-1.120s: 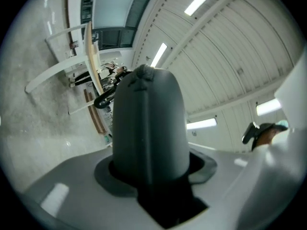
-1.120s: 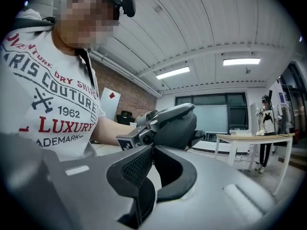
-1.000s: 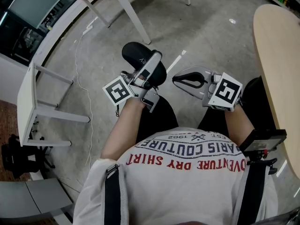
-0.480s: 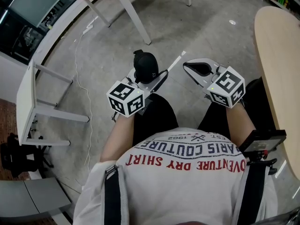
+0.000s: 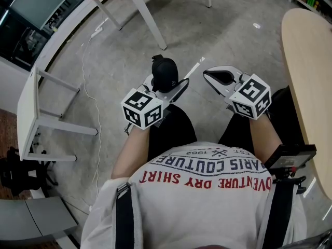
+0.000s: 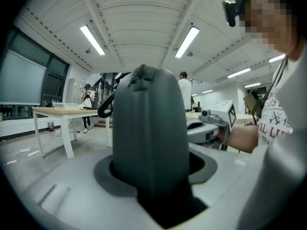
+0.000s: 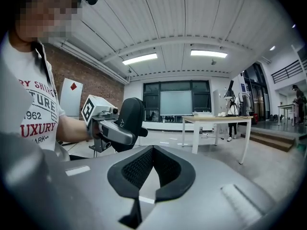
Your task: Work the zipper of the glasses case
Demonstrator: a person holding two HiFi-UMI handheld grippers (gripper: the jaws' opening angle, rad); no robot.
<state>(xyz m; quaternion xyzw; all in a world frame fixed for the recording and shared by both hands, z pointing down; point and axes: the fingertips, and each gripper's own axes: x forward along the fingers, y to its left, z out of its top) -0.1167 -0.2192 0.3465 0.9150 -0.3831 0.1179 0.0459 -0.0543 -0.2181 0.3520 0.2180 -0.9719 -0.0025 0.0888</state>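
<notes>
Head view: a seated person holds the left gripper (image 5: 167, 83) clamped on a dark glasses case (image 5: 165, 69), stood on end above the lap. The right gripper (image 5: 222, 77) hovers just beside it, jaws parted, empty. The shell looks light and stiff; its zipper (image 6: 142, 74) end, uppermost, seems the place to pinch.

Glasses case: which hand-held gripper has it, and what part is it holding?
The left hand-held gripper clamps the glasses case by its lower end. The right hand-held gripper is open and empty.
</notes>
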